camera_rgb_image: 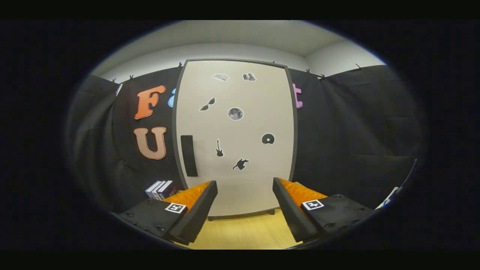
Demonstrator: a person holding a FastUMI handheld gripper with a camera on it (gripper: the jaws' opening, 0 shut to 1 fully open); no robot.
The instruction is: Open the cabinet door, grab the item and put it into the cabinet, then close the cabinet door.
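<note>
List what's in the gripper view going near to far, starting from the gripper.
Open gripper, nothing between its fingers → wooden tabletop → closed cabinet door with its dark handle → black cloth wall behind.

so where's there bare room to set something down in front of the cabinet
Free: the light wooden tabletop between the open gripper fingers, running up to the closed white cabinet door with its black handle. Crowded: left of the cabinet, where a stack of dark books sits against the black cloth.
</note>
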